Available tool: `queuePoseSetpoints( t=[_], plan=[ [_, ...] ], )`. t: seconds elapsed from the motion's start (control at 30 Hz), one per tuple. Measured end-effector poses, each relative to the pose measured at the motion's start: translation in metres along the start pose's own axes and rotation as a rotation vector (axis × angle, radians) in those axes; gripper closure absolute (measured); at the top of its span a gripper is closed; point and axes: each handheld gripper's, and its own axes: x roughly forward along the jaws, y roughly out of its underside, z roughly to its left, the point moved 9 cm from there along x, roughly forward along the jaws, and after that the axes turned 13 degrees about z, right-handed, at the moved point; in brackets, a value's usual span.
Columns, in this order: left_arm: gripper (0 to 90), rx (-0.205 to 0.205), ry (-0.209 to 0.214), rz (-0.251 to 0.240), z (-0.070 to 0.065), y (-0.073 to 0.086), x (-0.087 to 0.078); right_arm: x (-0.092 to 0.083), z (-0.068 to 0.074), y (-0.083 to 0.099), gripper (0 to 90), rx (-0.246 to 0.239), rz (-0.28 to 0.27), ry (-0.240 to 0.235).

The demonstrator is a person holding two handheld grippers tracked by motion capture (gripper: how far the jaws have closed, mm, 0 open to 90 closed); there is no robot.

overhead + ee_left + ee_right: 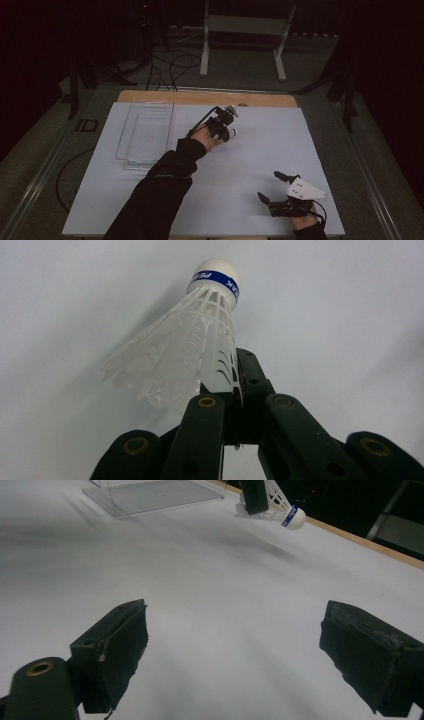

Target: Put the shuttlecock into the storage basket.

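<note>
Left gripper view shows the left claw (235, 390) clenched on the shuttlecock (195, 340) skirt above the desk (260, 150); carry it gently to the clear tray (147, 132), right claw (235, 650) released.

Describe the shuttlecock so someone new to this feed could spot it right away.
Start at the white table, then look just right of the clear tray near its far edge. The left tongs are shut on the shuttlecock, pinching its skirt. It has a white plastic skirt and a white cork tip ringed by a blue band.
</note>
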Motion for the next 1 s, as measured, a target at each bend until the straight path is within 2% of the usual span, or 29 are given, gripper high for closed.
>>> queuePoseSetpoints(
  t=[0.2,0.23,0.4,0.5,0.57,0.6,0.67,0.9,1.0],
  plan=[
    [90.0,0.043,0.003,0.008,-0.003,0.011,-0.009,0.0,0.0,0.0,11.9,0.002,0.001,0.002],
    [90.0,0.059,0.016,0.01,-0.005,0.015,-0.013,0.0,0.0,0.0,11.9,0.003,0.0,0.002],
    [90.0,0.081,0.022,0.016,-0.007,0.023,-0.017,0.0,-0.001,0.0,11.9,0.003,0.0,0.005],
    [90.0,0.115,0.033,0.029,-0.011,0.029,-0.019,0.0,-0.001,0.0,11.9,0.003,0.0,0.006],
    [90.0,0.154,0.042,0.044,-0.015,0.034,-0.019,0.0,0.0,-0.001,11.9,0.002,-0.001,0.006],
    [90.0,0.154,0.042,0.044,-0.015,0.034,-0.019,0.0,0.0,-0.001,11.9,0.002,-0.001,0.006],
    [90.0,0.184,0.049,0.045,-0.021,0.041,-0.022,0.0,0.0,-0.001,11.9,0.004,-0.003,0.004],
    [90.0,0.227,0.064,0.063,-0.029,0.054,-0.025,0.001,0.0,-0.001,11.9,0.002,-0.002,0.006],
    [90.0,0.259,0.066,0.073,-0.032,0.059,-0.027,0.0,0.0,-0.001,11.9,0.005,0.0,0.007]
  ],
)
